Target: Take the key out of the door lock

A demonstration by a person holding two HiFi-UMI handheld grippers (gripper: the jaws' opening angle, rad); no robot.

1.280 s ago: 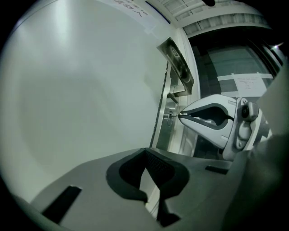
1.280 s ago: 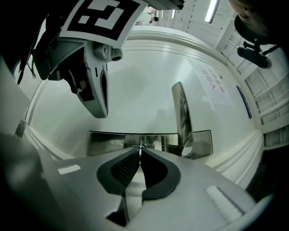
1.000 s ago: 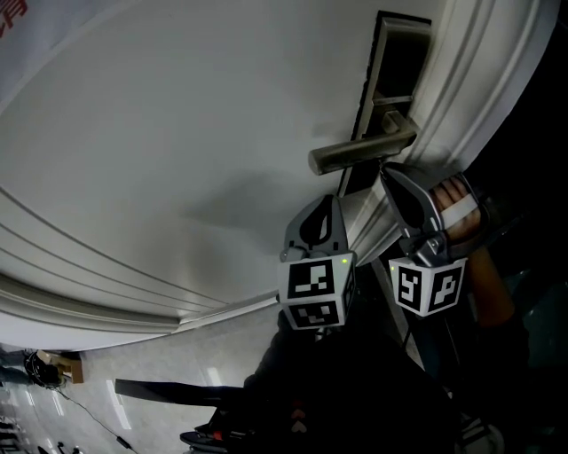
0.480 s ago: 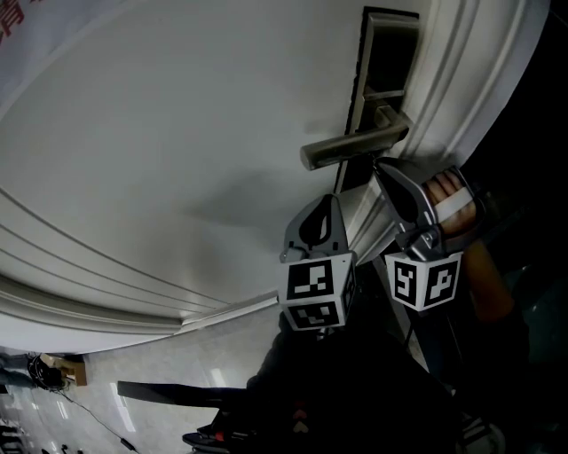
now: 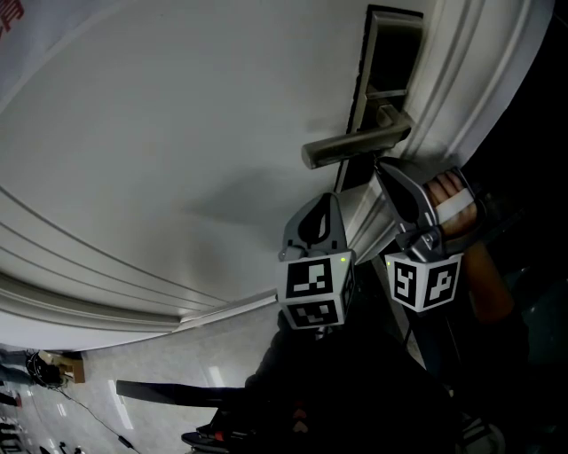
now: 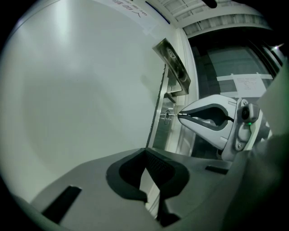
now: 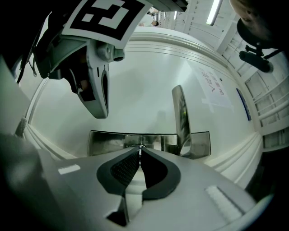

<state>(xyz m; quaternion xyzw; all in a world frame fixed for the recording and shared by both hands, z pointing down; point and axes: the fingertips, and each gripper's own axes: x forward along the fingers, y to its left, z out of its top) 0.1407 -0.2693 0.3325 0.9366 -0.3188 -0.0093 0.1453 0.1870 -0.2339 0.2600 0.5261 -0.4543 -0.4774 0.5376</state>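
Pinching the key [image 6: 170,115] in the lock [image 7: 108,143], right gripper [image 7: 140,152] clamped; left gripper [image 6: 145,152] closed, empty.

White door [image 5: 177,133], lock plate [image 5: 397,22], lever handle [image 5: 351,149], key [image 6: 170,116]

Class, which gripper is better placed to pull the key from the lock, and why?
Right. The right gripper is shut on the key at the lock plate. The left gripper hangs away from the lock, shut and empty.

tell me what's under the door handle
The right gripper, shut on the key, which sticks out of the lock plate. The keyhole itself cannot be seen: the key and jaws cover it.
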